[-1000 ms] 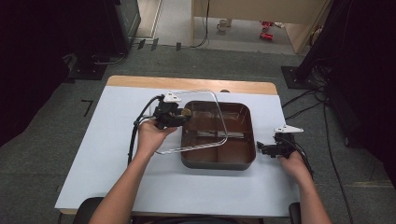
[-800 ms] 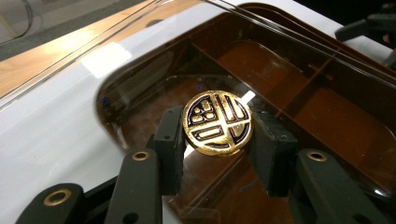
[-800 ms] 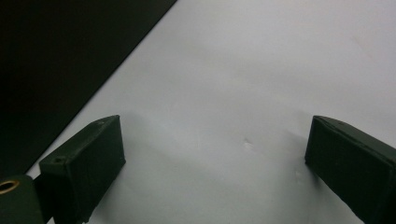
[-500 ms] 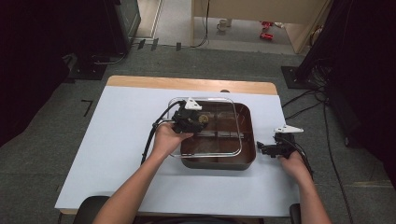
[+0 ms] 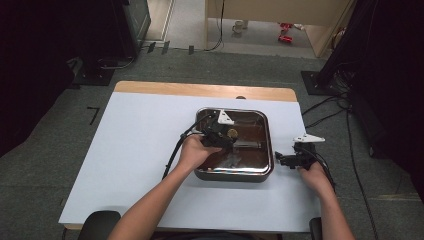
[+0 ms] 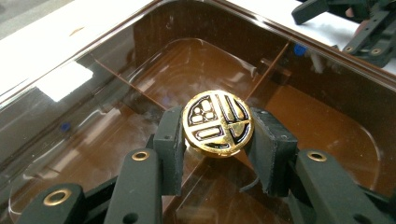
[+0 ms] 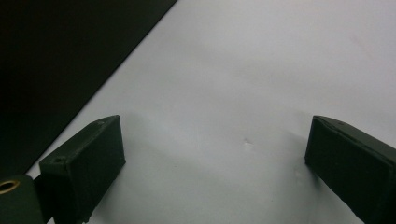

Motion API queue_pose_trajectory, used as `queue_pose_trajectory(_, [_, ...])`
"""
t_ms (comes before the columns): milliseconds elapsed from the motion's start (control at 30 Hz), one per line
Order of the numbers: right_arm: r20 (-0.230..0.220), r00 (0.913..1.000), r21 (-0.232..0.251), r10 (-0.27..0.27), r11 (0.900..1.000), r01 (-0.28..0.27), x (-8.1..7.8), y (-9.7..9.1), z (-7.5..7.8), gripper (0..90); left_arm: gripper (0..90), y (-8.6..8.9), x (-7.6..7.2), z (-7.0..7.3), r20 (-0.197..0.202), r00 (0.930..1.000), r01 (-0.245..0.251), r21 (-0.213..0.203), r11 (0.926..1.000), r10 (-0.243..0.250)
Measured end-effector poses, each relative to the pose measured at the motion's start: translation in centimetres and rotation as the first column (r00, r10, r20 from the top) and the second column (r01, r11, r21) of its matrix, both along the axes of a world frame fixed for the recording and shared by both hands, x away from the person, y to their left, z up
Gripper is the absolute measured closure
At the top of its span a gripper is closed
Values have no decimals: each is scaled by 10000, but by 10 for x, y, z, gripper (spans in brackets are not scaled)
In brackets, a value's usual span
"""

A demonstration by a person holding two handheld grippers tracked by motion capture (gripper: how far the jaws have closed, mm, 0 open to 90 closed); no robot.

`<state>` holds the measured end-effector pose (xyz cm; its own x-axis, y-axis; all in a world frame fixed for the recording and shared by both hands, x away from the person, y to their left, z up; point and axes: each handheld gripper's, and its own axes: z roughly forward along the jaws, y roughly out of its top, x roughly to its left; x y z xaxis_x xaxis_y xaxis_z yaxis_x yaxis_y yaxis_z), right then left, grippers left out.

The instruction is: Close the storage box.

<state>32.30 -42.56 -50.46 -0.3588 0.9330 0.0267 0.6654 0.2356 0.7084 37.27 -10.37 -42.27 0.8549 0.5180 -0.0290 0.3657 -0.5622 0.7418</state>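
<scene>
- Your left gripper [image 6: 217, 154] clamps the gold knob [image 6: 217, 122] of the glass lid [image 6: 116, 70], over the pan [image 5: 233, 173] near the table's [image 5: 130, 150] far edge.
- Your right gripper [image 7: 215, 163] hangs released beside the pan's right rim.

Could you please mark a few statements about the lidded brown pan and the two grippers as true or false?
1. The left gripper is clamped on the round gold knob of the clear glass lid. True.
2. The right gripper holds the knob. False: its jaws stand wide apart over the white table cover, with nothing between them.
3. The glass lid lies flat on the table beside the pan. False: it sits over the square brown metal pan.
4. The right gripper is right of the pan in the high view. True.
</scene>
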Motion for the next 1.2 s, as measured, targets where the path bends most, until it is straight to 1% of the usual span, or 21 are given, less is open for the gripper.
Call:
queue_pose_trajectory(200, [-4, 10000, 1, -5, 10000, 5, 0, 0, 0, 42, 591, -5, 0, -2, -148, 9999, 23, -71, 10000, -24])
queue_pose_trajectory(233, [-4, 10000, 0, -4, 10000, 4, 0, 0, 0, 42, 591, -6, 0, -4, -267, 9996, -62, -193, 9998, 57])
queue_pose_trajectory(367, [-4, 10000, 0, -7, 10000, 7, 0, 0, 0, 42, 589, -6, 0, -4, -312, 9995, -60, -149, 9999, 56])
queue_pose_trajectory(500, [-2, 10000, -1, -7, 10000, 7, 0, 0, 0, 42, 582, -5, 1, -4, -350, 9994, -25, -206, 9998, 18])
queue_pose_trajectory(533, [-3, 10000, 2, -8, 10000, 8, 0, 0, 0, 42, 571, -4, 1, -3, -355, 9994, 11, -312, 9995, -22])
queue_pose_trajectory(600, [-4, 10000, 2, -8, 10000, 8, 0, 0, 0, 42, 508, -1, 1, 1, -247, 9997, -47, -523, 9986, 34])
queue_pose_trajectory(667, [8, 10000, -8, -1, 10000, 1, 0, 0, 0, 42, 461, 2, 1, 4, -199, 9998, -28, -577, 9983, 16])
queue_pose_trajectory(733, [11, 10000, -7, -3, 10000, 3, 0, 0, 0, 42, 435, 5, 0, 6, -189, 9998, -28, -554, 9985, 17])
queue_pose_trajectory(800, [13, 10000, -8, -5, 10000, 5, 0, 0, 0, 42, 407, 9, 0, 9, -275, 9996, -61, -682, 9977, 42])
queue_pose_trajectory(833, [16, 10000, -13, -3, 10000, 3, 0, 0, 0, 42, 400, 11, 0, 11, -324, 9994, -172, -822, 9965, 146])
queue_pose_trajectory(867, [3, 10000, -10, -17, 10000, 17, 0, 0, 0, 42, 384, 12, 0, 13, -371, 9991, -255, -873, 9959, 223])
queue_pose_trajectory(900, [6, 10000, -11, -17, 10000, 17, 0, 0, 0, 42, 353, 13, 0, 14, -292, 9992, -289, -865, 9958, 264])
queue_pose_trajectory(967, [4, 10000, -12, -17, 10000, 17, 0, 0, 0, 42, 319, 17, -2, 17, -35, 9999, -131, -759, 9970, 129])
queue_pose_trajectory(1033, [4, 10000, -15, -16, 10000, 16, 0, 0, 0, 43, 302, 21, -3, 19, -80, 9999, -130, -723, 9973, 125])
queue_pose_trajectory(1100, [5, 10000, -6, -20, 10000, 20, 0, 0, 0, 42, 261, 26, -3, 20, -299, 9993, -255, -775, 9967, 233])
queue_pose_trajectory(1133, [4, 10000, -8, -18, 10000, 18, 0, 0, 0, 42, 240, 30, -3, 22, -298, 9992, -285, -791, 9965, 262])
queue_pose_trajectory(1200, [17, 10000, -16, -8, 10000, 8, 0, 0, 0, 42, 240, 38, -6, 23, -176, 9991, -410, -942, 9947, 395])
